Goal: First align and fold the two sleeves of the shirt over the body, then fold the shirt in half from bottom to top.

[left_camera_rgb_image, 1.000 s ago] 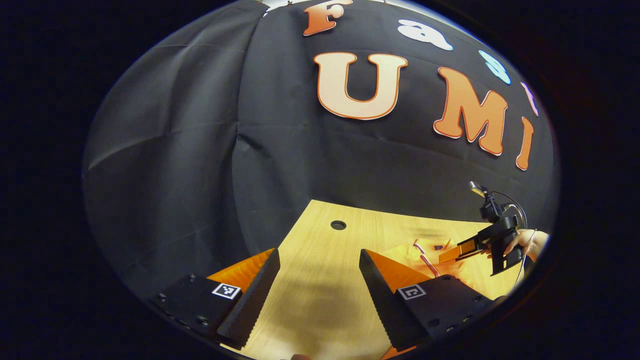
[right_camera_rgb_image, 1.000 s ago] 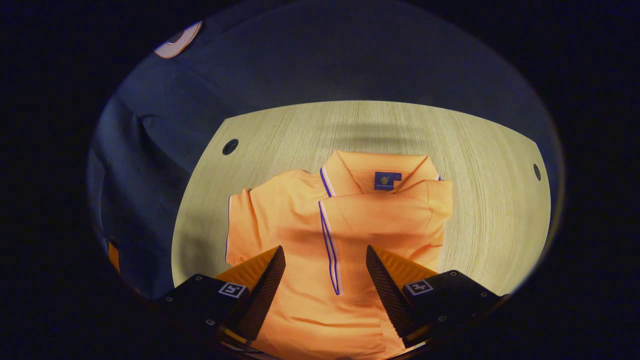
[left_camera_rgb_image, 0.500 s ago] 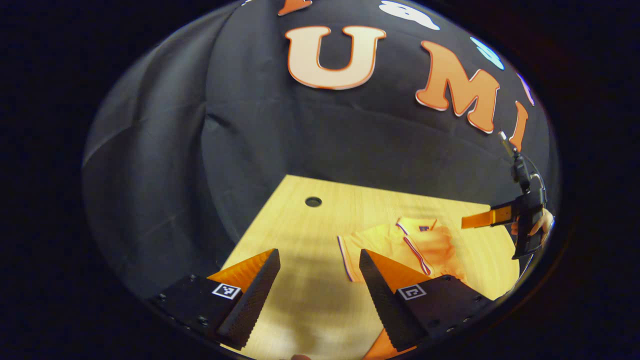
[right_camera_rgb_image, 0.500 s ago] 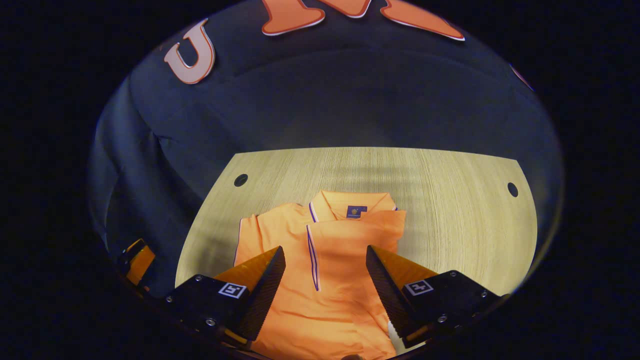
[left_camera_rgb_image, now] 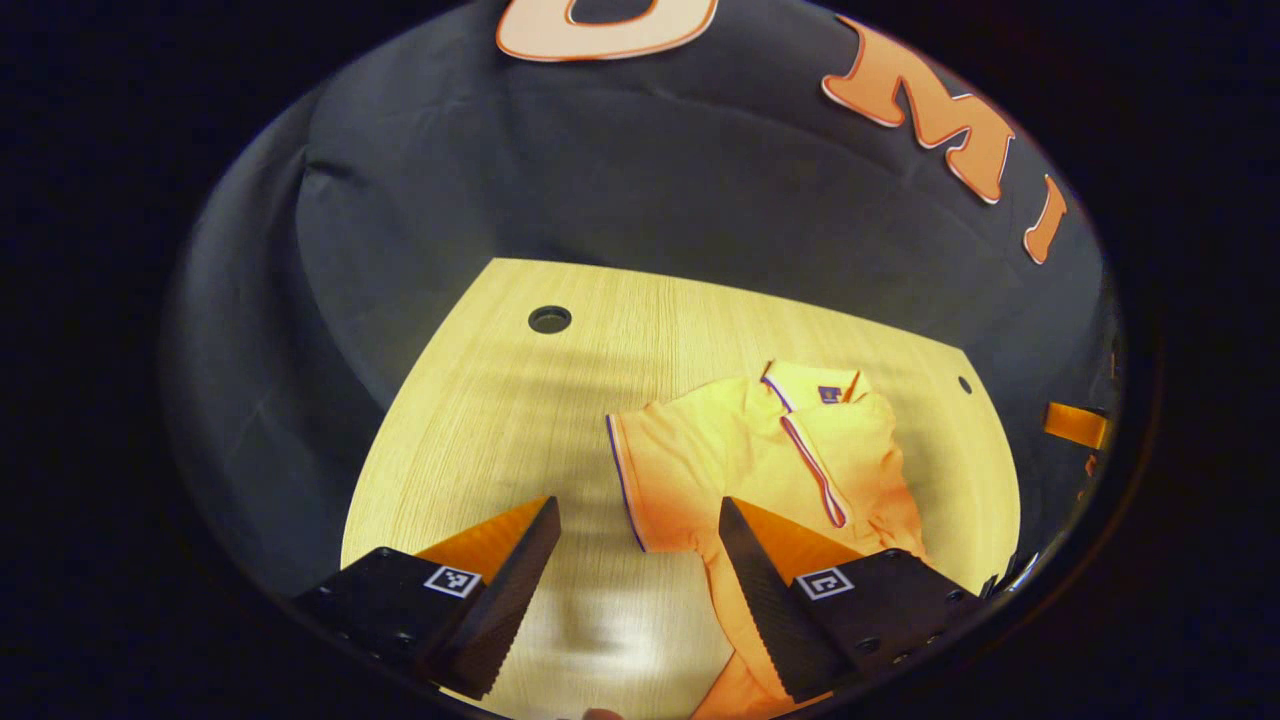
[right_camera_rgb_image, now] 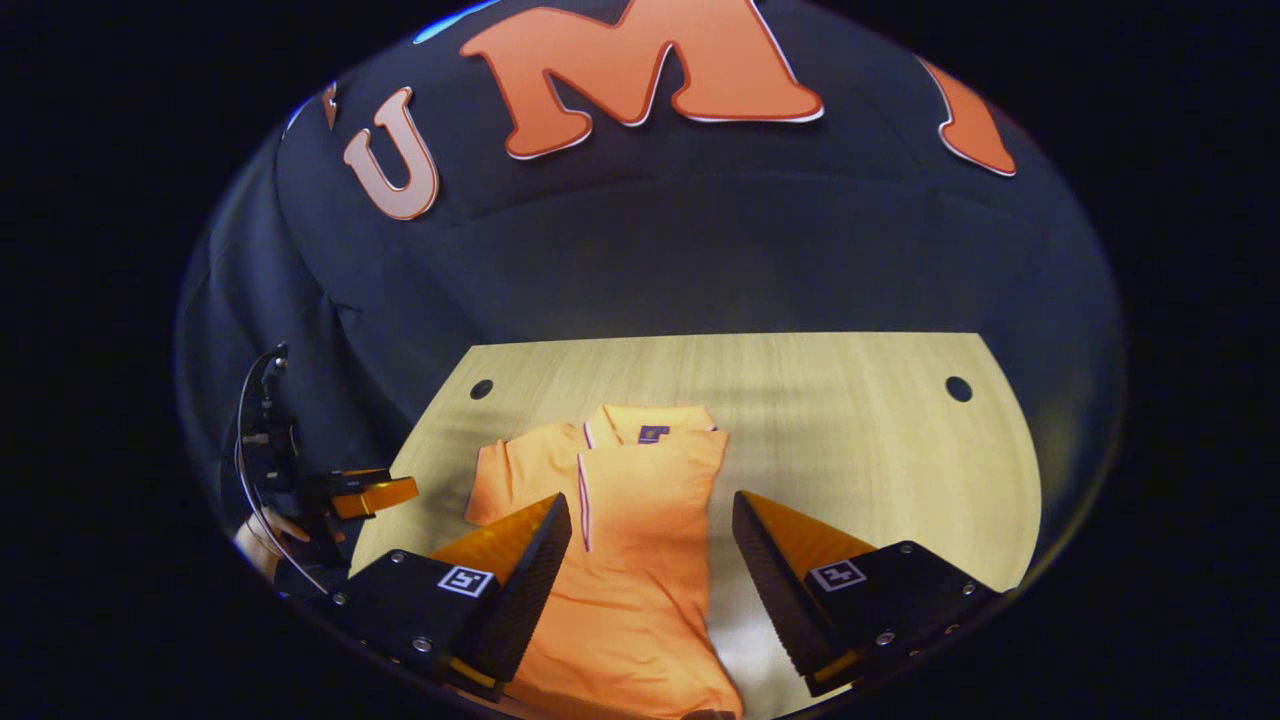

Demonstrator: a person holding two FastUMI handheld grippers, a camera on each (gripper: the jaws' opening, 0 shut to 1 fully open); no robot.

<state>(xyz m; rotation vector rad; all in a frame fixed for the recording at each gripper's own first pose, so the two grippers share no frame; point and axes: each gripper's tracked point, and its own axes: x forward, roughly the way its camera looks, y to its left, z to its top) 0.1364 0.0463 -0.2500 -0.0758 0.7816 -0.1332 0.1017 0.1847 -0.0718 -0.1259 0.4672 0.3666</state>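
Shirt (right_camera_rgb_image: 630, 540) lengthwise, collar toward wall

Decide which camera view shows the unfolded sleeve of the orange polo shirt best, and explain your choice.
The left gripper view: the unfolded sleeve lies spread flat on the wooden table, its striped cuff edge plain to see. In the right gripper view that sleeve is smaller, and its lower part sits behind one finger of the right claw.

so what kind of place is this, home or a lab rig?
Likely a staged recording booth, not a home. A black cloth wall backs a bare light wooden table with round cable holes, and one orange polo shirt with purple trim lies on it, partly folded. Both grippers hang open above it.
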